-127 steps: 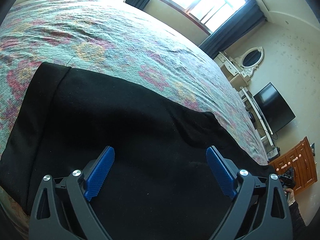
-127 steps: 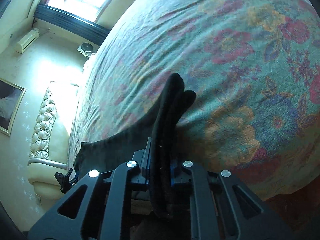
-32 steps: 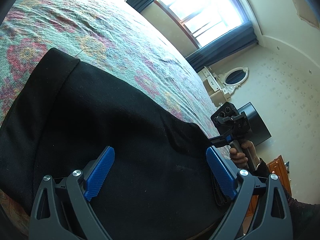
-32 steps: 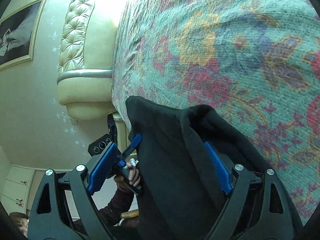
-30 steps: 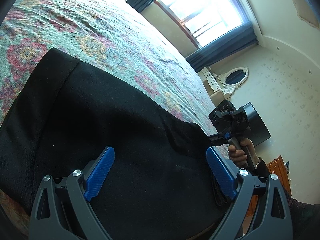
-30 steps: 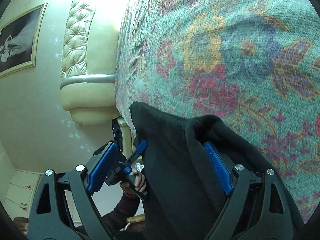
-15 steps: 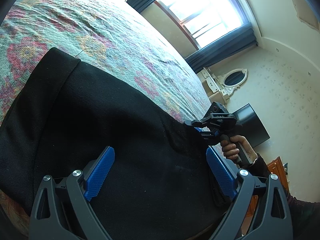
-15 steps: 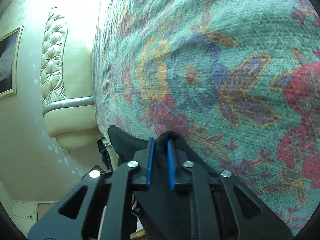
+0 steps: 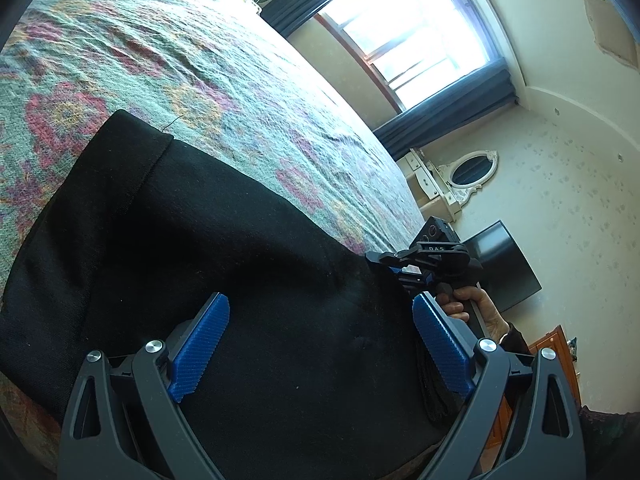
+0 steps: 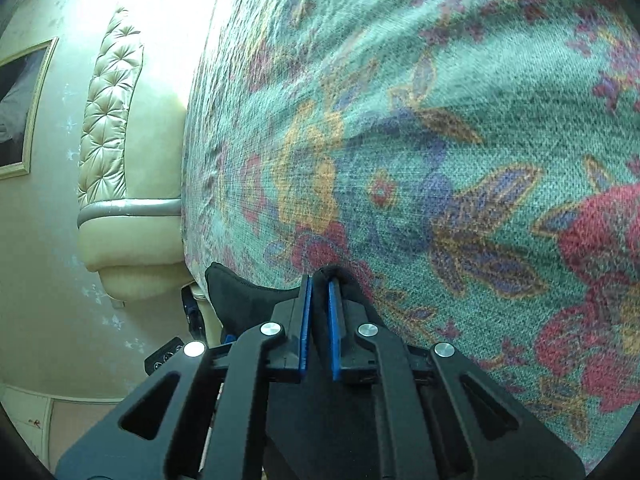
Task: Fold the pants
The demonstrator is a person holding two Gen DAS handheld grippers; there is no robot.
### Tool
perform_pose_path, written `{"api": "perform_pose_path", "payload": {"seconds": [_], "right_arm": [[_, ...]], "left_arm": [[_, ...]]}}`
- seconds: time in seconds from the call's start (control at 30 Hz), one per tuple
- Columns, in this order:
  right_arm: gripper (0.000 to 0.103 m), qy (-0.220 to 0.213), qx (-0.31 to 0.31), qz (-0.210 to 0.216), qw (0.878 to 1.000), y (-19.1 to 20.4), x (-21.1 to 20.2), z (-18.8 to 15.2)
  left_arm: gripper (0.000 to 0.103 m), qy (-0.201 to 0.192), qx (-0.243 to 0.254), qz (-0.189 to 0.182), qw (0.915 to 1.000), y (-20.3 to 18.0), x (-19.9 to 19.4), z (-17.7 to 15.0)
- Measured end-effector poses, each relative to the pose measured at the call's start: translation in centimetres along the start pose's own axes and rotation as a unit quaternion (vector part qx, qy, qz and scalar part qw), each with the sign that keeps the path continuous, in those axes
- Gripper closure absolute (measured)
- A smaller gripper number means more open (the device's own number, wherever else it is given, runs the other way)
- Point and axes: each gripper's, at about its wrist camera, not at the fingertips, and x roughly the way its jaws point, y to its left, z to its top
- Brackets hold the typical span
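Observation:
The black pants (image 9: 224,264) lie spread on the floral bedspread (image 9: 160,64) near the bed's edge. My left gripper (image 9: 320,340) is open and hovers just above the middle of the cloth, its blue pads wide apart. My right gripper (image 10: 319,292) is shut on a fold of the pants (image 10: 240,300) at their far corner. It also shows in the left wrist view (image 9: 404,268), held by a hand at the right edge of the cloth.
The bedspread (image 10: 440,140) stretches ahead of the right gripper. A padded cream headboard (image 10: 108,120) stands at the left. A window (image 9: 404,36), a white dresser with oval mirror (image 9: 468,172) and a dark TV (image 9: 508,268) lie beyond the bed.
My right gripper has closed on the corner fold of the pants, which it straddled open a second ago. The left gripper has stayed open in place.

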Motion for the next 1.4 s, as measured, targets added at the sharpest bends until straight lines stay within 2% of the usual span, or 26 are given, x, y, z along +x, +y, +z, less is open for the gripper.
{"api": "perform_pose_path", "payload": {"seconds": [0.07,0.13,0.2,0.23,0.33,0.4,0.47,0.53,0.63,0.7,0.8,0.9,0.97,1.03,1.13,1.23,1.33,1.4], "right_arm": [[0.096,0.004,0.015,0.023,1.0,-0.8,-0.3,0.1],[0.093,0.01,0.007,0.029,1.0,-0.6,-0.9,-0.1],[0.071,-0.024,-0.007,0.02,0.999,-0.2,-3.0,-0.3],[0.051,-0.046,-0.003,0.025,0.999,-0.2,-4.6,-0.3],[0.049,-0.095,-0.026,-0.006,0.995,0.4,-9.4,-1.9],[0.049,-0.125,-0.052,-0.06,0.989,1.2,-12.0,-4.7],[0.049,-0.162,-0.081,-0.11,0.977,1.6,-14.2,-8.7],[0.049,-0.203,-0.117,-0.152,0.96,1.8,-15.6,-13.7],[0.049,-0.227,-0.148,-0.188,0.944,0.9,-15.3,-20.7],[0.049,-0.231,-0.157,-0.194,0.94,0.1,-14.1,-24.0],[0.049,-0.236,-0.163,-0.18,0.941,-0.8,-12.1,-26.7],[0.049,-0.197,-0.168,-0.168,0.951,-0.8,-9.4,-26.7],[0.049,-0.199,-0.172,-0.157,0.952,-0.3,-8.5,-26.7],[0.048,-0.183,-0.168,-0.149,0.957,-0.1,-7.5,-26.2],[0.046,-0.181,-0.166,-0.165,0.955,0.3,-6.7,-25.8],[0.046,-0.174,-0.183,-0.198,0.947,1.2,-6.2,-26.1],[0.046,-0.16,-0.213,-0.246,0.932,2.3,-5.8,-26.7],[0.045,-0.151,-0.227,-0.263,0.926,2.5,-5.2,-27.1]], "left_arm": [[0.011,0.003,0.002,0.002,1.0,-0.3,0.1,-0.1],[0.011,0.004,0.002,0.003,1.0,-0.3,0.1,-0.1],[0.011,0.004,0.001,0.003,1.0,-0.3,0.1,-0.2],[0.011,0.004,0.001,0.004,1.0,-0.3,0.1,-0.1],[0.011,0.006,0.004,0.007,0.9999,-0.5,0.2,-0.1],[0.011,0.006,0.005,0.008,0.9999,-0.5,0.3,-0.1],[0.011,0.006,0.006,0.009,0.9999,-0.6,0.3,-0.1],[0.011,0.006,0.008,0.011,0.9999,-0.7,0.3,-0.1],[0.011,0.007,0.011,0.015,0.9998,-0.9,0.5,-0.1],[0.011,0.007,0.011,0.015,0.9998,-0.9,0.5,-0.1],[0.011,0.007,0.01,0.014,0.9998,-0.8,0.4,-0.1],[0.011,0.007,0.012,0.016,0.9998,-0.7,0.4,-0.1],[0.011,0.008,0.012,0.016,0.9998,-0.6,0.4,-0.1],[0.011,0.007,0.011,0.015,0.9998,-0.6,0.5,0.0],[0.011,0.007,0.011,0.015,0.9998,-0.5,0.5,0.0],[0.011,0.007,0.01,0.014,0.9998,-0.5,0.5,0.0],[0.011,0.006,0.008,0.011,0.9999,-0.5,0.5,0.1],[0.011,0.005,0.005,0.008,0.9999,-0.2,0.4,0.1]]}}
